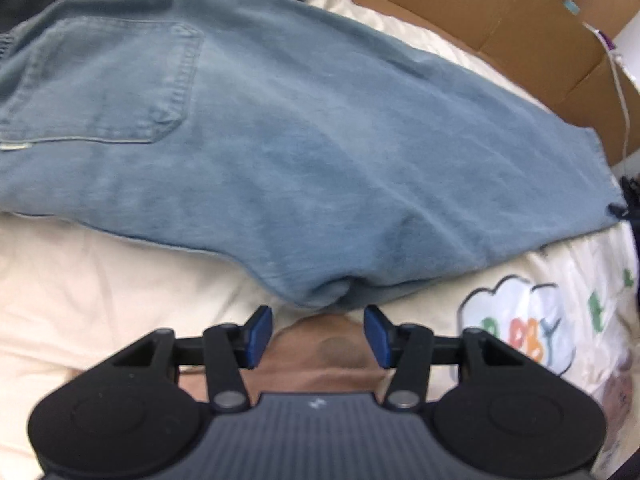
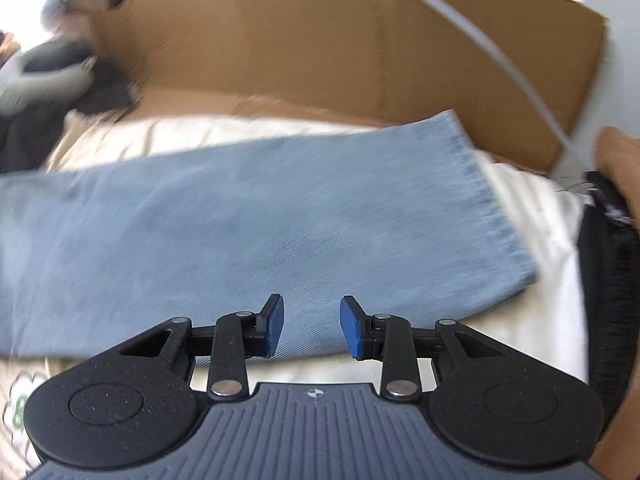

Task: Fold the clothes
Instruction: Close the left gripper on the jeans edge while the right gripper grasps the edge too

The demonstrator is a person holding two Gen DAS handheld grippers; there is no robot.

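A pair of light blue jeans [image 1: 304,152] lies folded lengthwise on a cream bed sheet [image 1: 100,280], back pocket up at the left. My left gripper [image 1: 319,334] is open and empty, just short of the jeans' near edge at the crotch bulge. In the right wrist view the leg end of the jeans [image 2: 320,216] stretches across, hem at the right. My right gripper [image 2: 312,328] is open and empty, hovering over the near edge of the leg.
A flattened cardboard box [image 2: 360,48] lines the far side of the bed, also in the left wrist view [image 1: 500,28]. Dark clothes [image 2: 48,92] pile at the far left. A white cable [image 2: 480,48] hangs at right. A printed cartoon patch [image 1: 520,332] marks the sheet.
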